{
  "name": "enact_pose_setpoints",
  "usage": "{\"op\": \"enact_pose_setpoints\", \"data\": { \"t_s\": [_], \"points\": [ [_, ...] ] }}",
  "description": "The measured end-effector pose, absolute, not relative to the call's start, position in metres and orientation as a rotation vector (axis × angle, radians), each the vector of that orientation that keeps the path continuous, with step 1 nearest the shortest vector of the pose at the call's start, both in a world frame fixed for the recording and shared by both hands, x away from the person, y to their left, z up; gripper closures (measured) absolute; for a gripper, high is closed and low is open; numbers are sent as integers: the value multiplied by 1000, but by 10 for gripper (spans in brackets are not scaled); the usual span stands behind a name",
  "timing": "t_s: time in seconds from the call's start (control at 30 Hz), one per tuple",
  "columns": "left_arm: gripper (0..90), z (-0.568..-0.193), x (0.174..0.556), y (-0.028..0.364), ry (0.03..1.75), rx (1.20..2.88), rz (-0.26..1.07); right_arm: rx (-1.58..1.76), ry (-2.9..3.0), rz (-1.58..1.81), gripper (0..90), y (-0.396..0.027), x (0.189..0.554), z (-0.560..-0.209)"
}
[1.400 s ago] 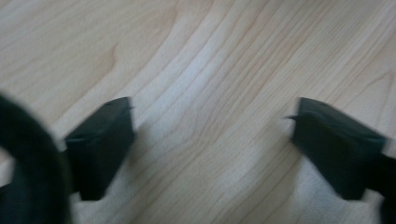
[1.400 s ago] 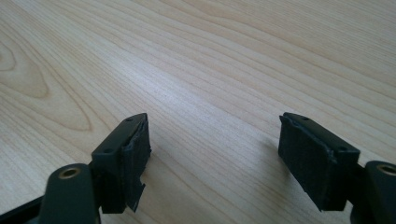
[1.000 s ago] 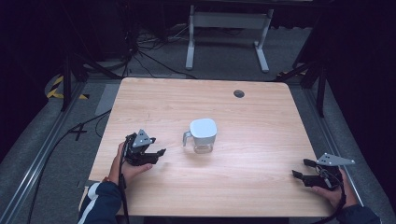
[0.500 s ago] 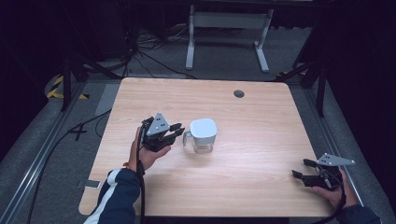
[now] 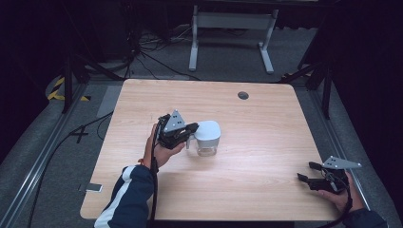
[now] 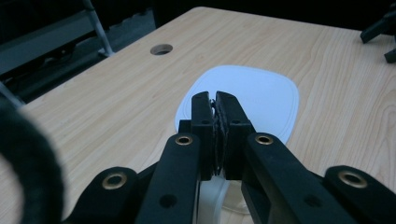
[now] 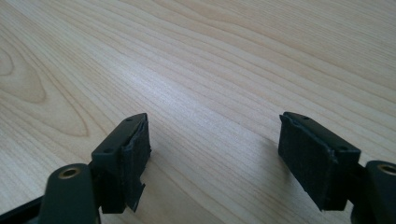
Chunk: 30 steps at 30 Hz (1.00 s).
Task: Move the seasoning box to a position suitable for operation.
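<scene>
Left gripper view: the left gripper (image 6: 215, 100), its jaws having just been closing, pinches the clear handle (image 6: 212, 198) of the white-lidded jug (image 6: 252, 100) right ahead; the jug's body is mostly hidden beneath. The right gripper (image 7: 212, 144), well apart, stands spread over bare table (image 7: 210, 56).

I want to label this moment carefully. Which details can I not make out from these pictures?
- Handle of the clear jug: in the left gripper view the closed jaws of the left hand-held gripper cover it, so the pinch itself is hidden.
- Jug contents: the white lid covers the opening; the high view is too small.
- Right hand-held gripper: partly cut off by the bottom edge of its view.
</scene>
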<state>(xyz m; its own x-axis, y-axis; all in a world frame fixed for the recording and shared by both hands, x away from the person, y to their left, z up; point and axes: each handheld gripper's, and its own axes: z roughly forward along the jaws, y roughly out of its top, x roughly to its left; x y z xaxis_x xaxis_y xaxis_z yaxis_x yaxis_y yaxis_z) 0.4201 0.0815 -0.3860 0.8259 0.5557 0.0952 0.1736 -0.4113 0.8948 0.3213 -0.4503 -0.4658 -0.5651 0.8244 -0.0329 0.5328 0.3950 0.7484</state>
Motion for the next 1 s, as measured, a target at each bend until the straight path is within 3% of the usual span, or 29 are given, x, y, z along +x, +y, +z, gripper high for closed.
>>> {"op": "enact_pose_setpoints", "data": {
  "t_s": [0.63,0.7,1.0],
  "points": [
    [899,-393,422,84,554,1952,442,1172,2257,980,254,-449,321,-465],
    [899,-392,421,84,553,1958,447,1183,2254,970,333,-447,322,-463],
    [900,-393,421,86,546,1948,437,1097,2197,1074,403,-423,330,-432]
  ]
}}
